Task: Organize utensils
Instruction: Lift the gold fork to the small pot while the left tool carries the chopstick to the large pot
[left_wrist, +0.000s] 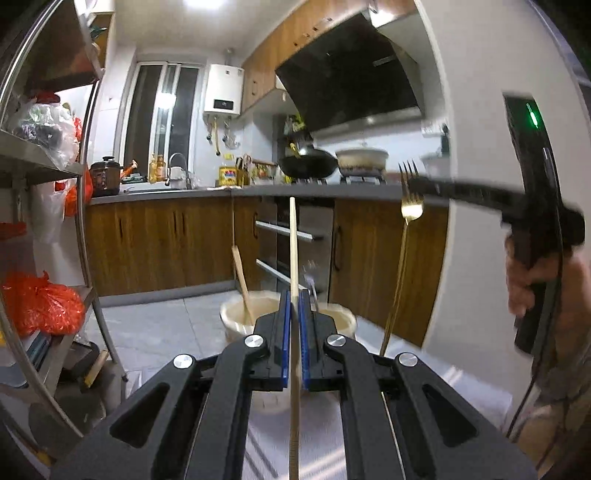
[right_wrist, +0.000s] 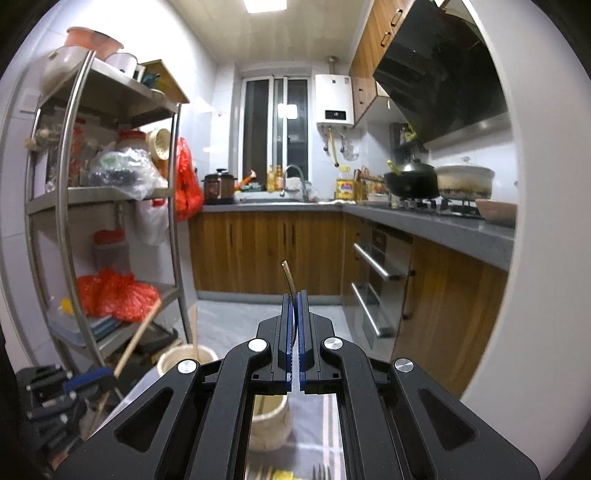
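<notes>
The left gripper is clamped on a pale wooden chopstick, which stands nearly upright between the blue pads and rises well above them. Just beyond it sit two cream utensil holders; the left one holds a wooden spoon, and something metallic, too blurred to name, stands in the right one.

The right gripper is clamped on a gold fork. In the left wrist view the fork hangs tines up, its handle reaching down beside the right holder. A hand grips that tool at the right edge, where a green light glows.

In the right wrist view only a curved metal edge shows above the pads. A striped cloth lies under the holders. On the far counter a yellow-labelled oil bottle is too small to read.
</notes>
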